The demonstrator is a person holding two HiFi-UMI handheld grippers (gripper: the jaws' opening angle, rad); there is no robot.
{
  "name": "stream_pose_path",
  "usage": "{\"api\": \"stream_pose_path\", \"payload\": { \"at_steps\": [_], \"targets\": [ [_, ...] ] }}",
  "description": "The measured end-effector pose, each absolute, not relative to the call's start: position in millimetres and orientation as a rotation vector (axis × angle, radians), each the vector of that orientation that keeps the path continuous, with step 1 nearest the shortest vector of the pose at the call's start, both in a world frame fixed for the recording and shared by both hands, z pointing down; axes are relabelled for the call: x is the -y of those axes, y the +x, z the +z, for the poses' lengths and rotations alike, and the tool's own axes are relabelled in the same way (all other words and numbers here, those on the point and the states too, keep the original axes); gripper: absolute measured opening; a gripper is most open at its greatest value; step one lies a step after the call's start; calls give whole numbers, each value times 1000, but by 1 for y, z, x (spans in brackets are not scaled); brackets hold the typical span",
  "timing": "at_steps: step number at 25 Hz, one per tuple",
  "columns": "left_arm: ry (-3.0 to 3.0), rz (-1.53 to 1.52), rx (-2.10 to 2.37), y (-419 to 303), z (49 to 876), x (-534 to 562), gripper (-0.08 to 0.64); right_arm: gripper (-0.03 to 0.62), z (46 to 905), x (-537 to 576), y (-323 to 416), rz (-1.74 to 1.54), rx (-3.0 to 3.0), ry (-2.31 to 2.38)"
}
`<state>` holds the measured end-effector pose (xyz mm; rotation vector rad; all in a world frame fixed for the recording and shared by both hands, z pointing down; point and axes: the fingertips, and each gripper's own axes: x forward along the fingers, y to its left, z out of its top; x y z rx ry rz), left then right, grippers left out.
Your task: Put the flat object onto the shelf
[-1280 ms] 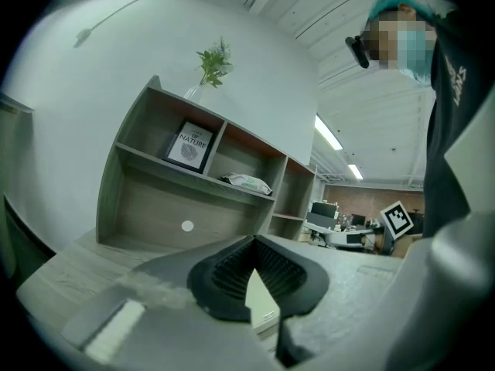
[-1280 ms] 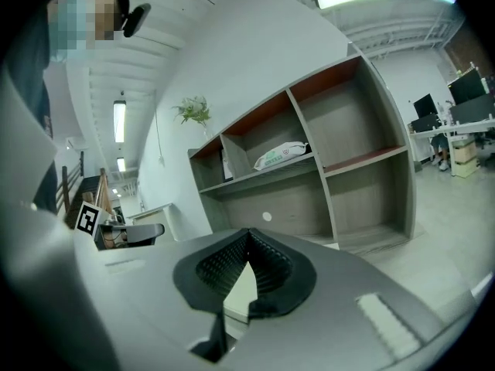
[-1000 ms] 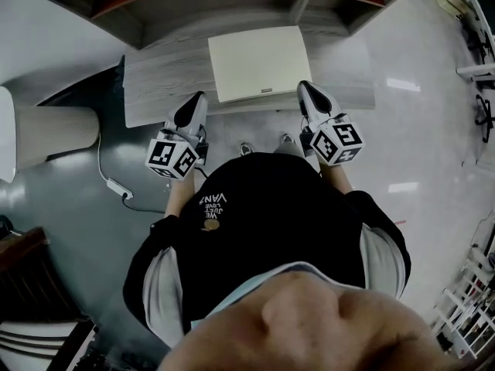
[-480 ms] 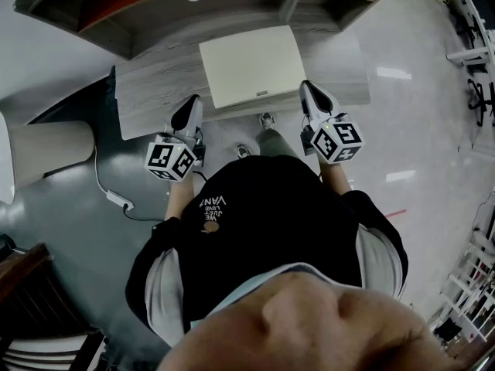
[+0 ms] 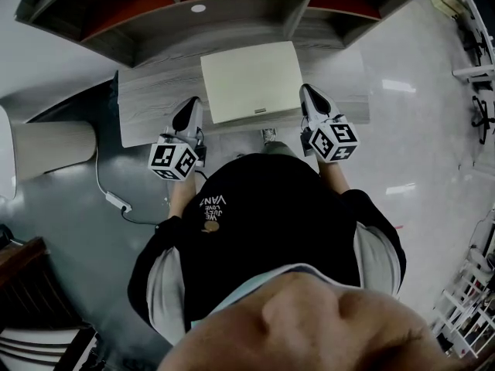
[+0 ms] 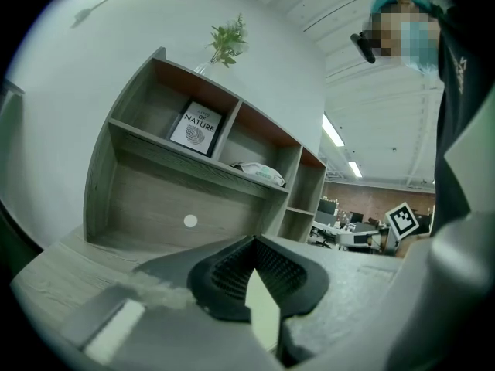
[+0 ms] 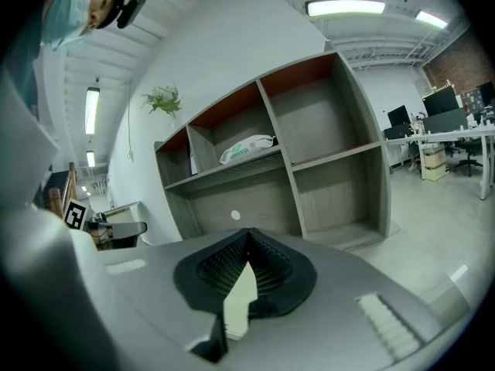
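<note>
Risks shoving the cream flat panel [image 5: 251,79] across the low table [image 5: 147,107] instead of lifting it: grasps nothing, with left gripper [image 5: 191,107] clenched just beside its left corner and right gripper [image 5: 309,93] clenched beside its right edge. Needs both opened first. Stores an "OF NATURE" print [image 6: 196,128] in the shelf unit [image 5: 162,33]'s upper-left bay, a white package [image 6: 259,172] in the next.
</note>
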<state>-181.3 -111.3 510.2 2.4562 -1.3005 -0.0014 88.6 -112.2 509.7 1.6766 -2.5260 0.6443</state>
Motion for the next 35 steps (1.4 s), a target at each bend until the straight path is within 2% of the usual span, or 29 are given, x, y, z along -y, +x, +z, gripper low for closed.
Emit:
{"api": "stream_pose_path", "payload": {
  "at_steps": [26,29,32,35],
  "targets": [
    [2304,146,1406,-183,570,170,2,2,588,173,119,758,2371,1628],
    [2283,148,1389,-184,577,171,14,46,596,174,123,780,2343,1632],
    [2268,164,1365,-182,586,171,29,59,604,174,126,810,2325,1626],
    [2242,189,1351,-180,596,172,86,106,612,174,127,847,2312,1609]
  ]
}}
